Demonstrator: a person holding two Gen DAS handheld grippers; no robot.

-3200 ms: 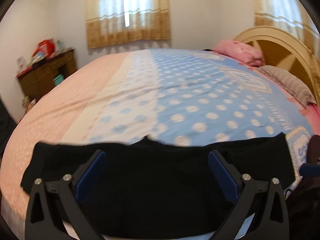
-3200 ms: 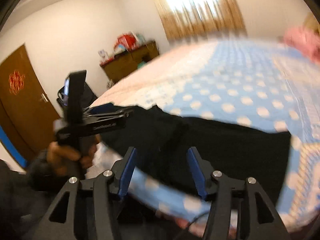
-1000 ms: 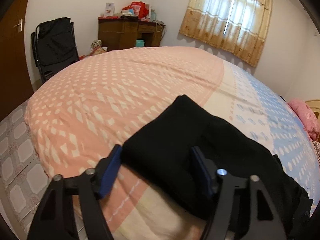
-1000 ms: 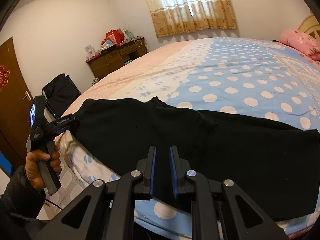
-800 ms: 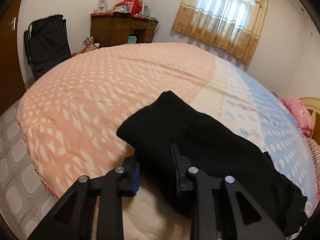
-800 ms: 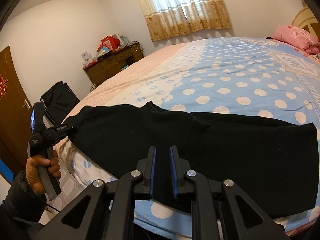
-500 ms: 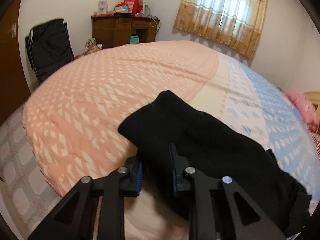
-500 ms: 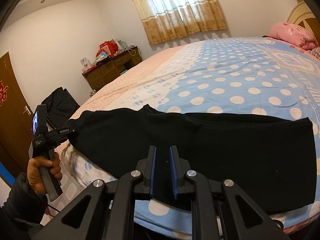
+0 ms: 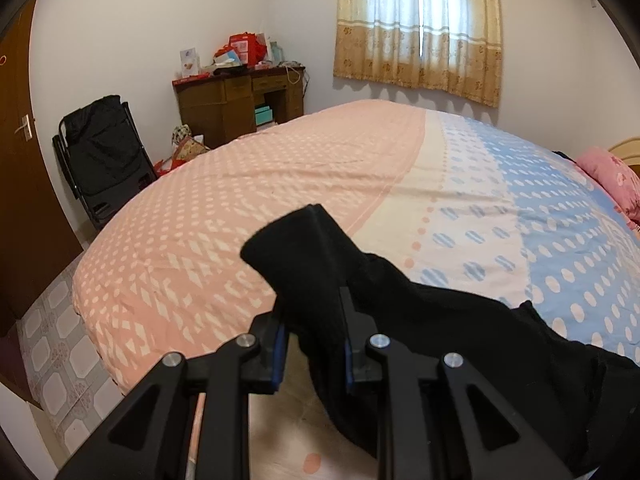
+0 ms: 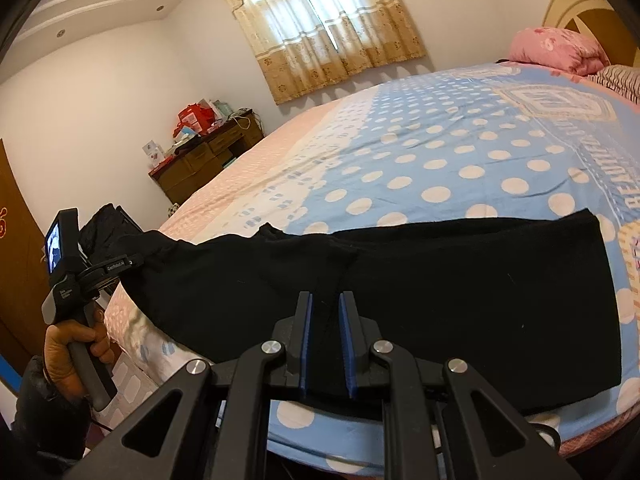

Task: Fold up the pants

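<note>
Black pants (image 10: 460, 288) lie stretched along the near edge of the bed (image 10: 460, 152), waistband end to the right. In the left wrist view my left gripper (image 9: 313, 334) is shut on the leg end of the pants (image 9: 304, 264), which stands lifted off the pink bedspread (image 9: 248, 208). The right wrist view shows that same left gripper (image 10: 138, 259) at the far left, held by a hand, with the leg end raised. My right gripper (image 10: 324, 308) is shut on the near edge of the pants at their middle, black cloth filling the narrow gap between its blue pads.
A wooden desk (image 9: 240, 100) with clutter stands by the far wall under a curtained window (image 9: 420, 24). A black folding chair (image 9: 104, 152) and a brown door (image 9: 16, 160) are on the left. Pink pillows (image 10: 560, 48) and a headboard lie at the bed's right end.
My left gripper has shut on the leg end and lifted it off the bed, swinging rightward. The right gripper stays shut on the pants; the cloth has drawn straighter along the bed's edge.
</note>
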